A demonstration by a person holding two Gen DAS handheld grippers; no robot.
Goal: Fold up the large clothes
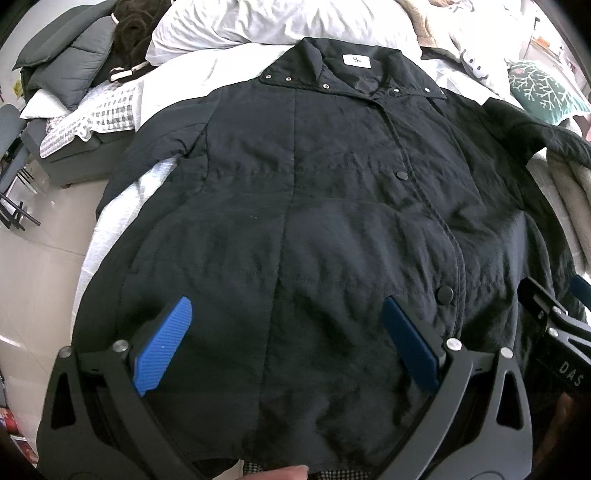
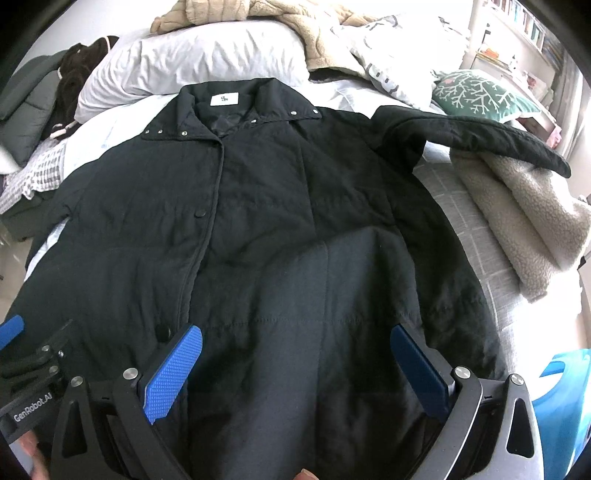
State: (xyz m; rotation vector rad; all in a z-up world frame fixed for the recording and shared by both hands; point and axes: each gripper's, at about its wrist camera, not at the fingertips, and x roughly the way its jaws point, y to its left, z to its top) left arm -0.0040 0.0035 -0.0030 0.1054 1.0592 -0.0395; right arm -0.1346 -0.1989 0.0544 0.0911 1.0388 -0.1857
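We see the black coat (image 1: 332,229) spread front-up on the bed (image 1: 122,192), collar toward the white pillow (image 1: 258,22). At the hem's left part hovers our left gripper (image 1: 286,345), its blue fingers (image 1: 162,350) released and wide apart. Further right our right gripper (image 2: 297,373) likewise hangs spread, grasping nothing, with the coat's sleeve (image 2: 480,138) lying across a fleece blanket (image 2: 528,218).

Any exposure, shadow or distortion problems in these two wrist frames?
Left wrist: strong fisheye bending with dark vignette corners; the pillow is blown out, and the black coat loses detail in a soft shadow near its hem. Right wrist: same barrel distortion; the window-side shelf glares white, and a grey shadow patch lies across the coat's lower front; the left tool and right tool are sharp.
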